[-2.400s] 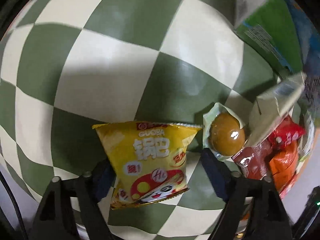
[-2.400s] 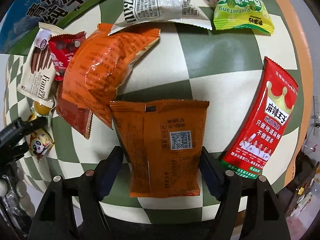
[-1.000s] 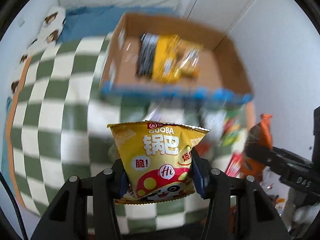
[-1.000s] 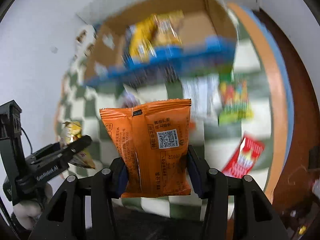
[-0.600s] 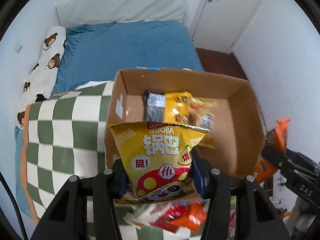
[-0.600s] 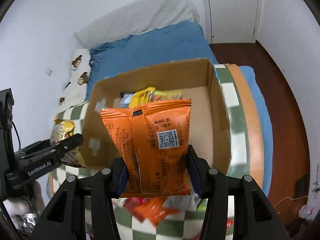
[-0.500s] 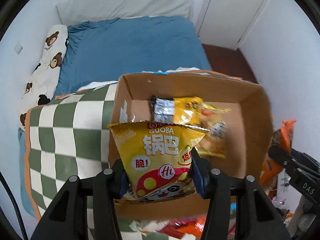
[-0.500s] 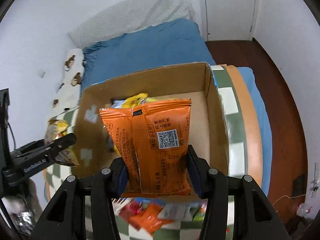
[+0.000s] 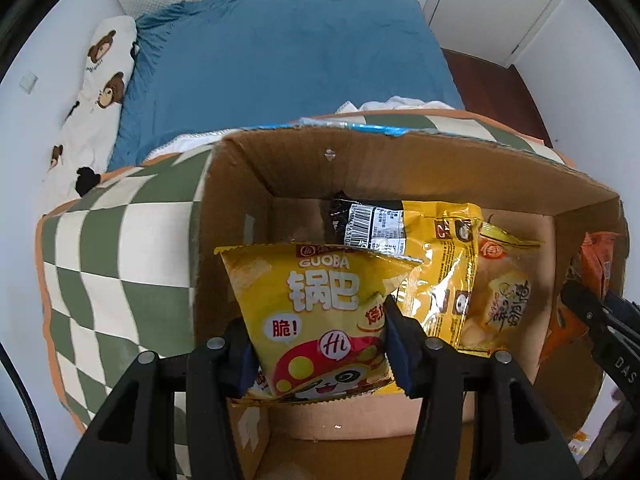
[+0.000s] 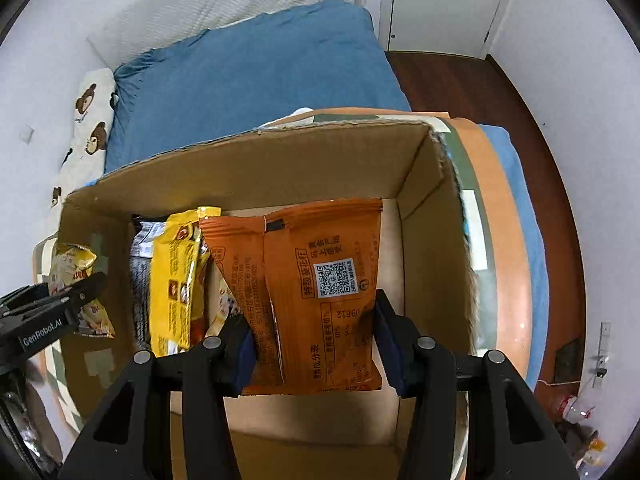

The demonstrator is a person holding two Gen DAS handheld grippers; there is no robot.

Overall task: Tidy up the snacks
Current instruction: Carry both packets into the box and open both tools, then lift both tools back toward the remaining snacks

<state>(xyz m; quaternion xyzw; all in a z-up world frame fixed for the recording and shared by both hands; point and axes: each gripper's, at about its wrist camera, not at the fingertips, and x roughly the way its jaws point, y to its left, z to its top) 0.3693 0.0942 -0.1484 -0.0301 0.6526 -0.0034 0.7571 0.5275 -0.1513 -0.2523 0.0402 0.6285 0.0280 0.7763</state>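
Now that both packets have come up off the checkered table and forward over the cardboard box [image 9: 400, 168], the carry looks nearly done and I judge the release is what remains. A couple of seconds ago each packet lay flat on the cloth between spread fingers; half a second ago the box was further off in both views, and now its open top fills them.

My left gripper [image 9: 318, 344] is pinching the yellow snack bag [image 9: 316, 312] by its lower half, and the bag hangs above the near-left part of the box. My right gripper [image 10: 312, 338] is pinching the orange packet [image 10: 312, 292] the same way, held over the bare right half of the box floor. Inside the box, a black-and-yellow packet [image 9: 404, 232] and a yellow cake packet [image 9: 496, 292] already lie toward the left and middle.

The yellow bag reads "GUOBA" with large white Chinese characters below it, a round "Hi" logo, a red speech bubble and a cartoon panda face. The orange packet shows its back: a QR code, columns of Chinese print, and digits that look like "21860" upside down, though I would not swear to them. A barcode shows on the black-and-yellow packet. The left gripper's body carries "GenRobot.AI" in the right view.
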